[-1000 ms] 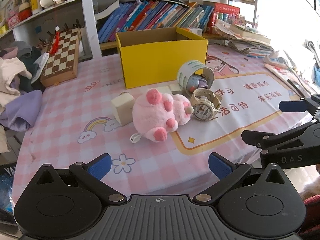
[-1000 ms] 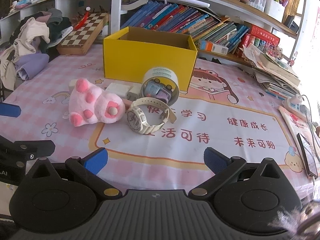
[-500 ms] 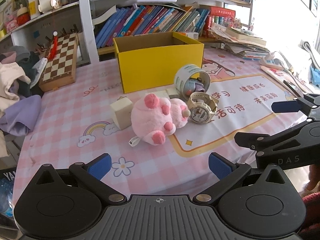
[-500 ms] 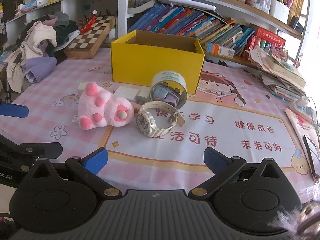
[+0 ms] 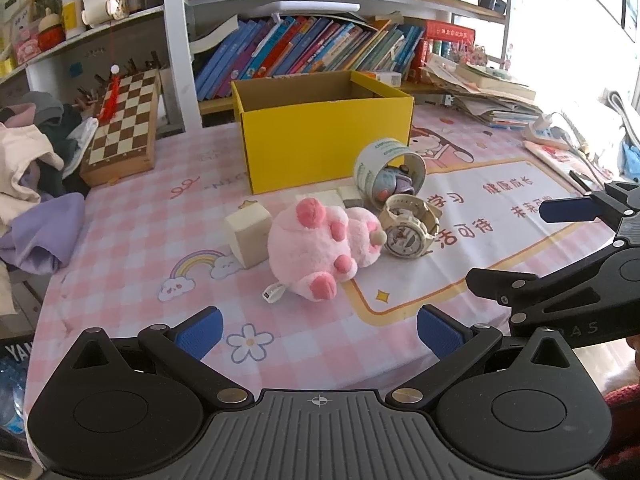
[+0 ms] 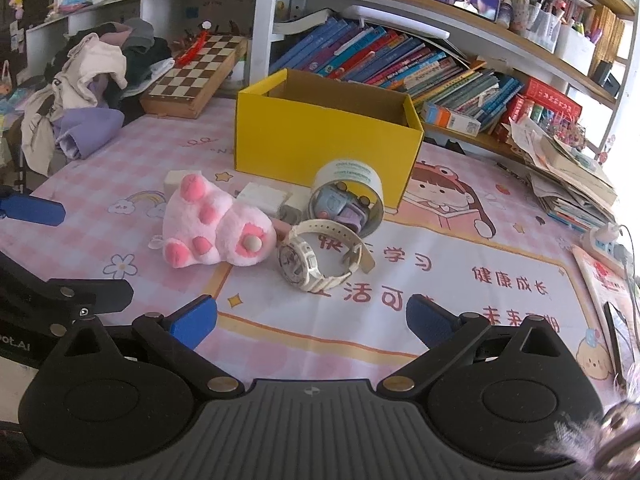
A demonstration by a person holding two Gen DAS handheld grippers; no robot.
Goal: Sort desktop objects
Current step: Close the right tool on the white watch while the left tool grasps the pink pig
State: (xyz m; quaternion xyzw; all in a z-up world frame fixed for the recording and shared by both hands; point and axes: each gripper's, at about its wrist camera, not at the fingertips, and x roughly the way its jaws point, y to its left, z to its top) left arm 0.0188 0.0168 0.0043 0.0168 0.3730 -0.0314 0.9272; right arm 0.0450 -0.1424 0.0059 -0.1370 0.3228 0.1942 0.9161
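Pink mat (image 6: 460,280): "健康成长", "未来可期"

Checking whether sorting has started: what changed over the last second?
Only the grippers moved: both drew back from the table, so everything looks a little farther off. Left gripper and right gripper are open and empty as before. Plush, watch, tin and yellow box stayed put.

Desk mat (image 6: 460,280) print: "健康成长"; right gripper (image 5: 568,312) body: "DAS".
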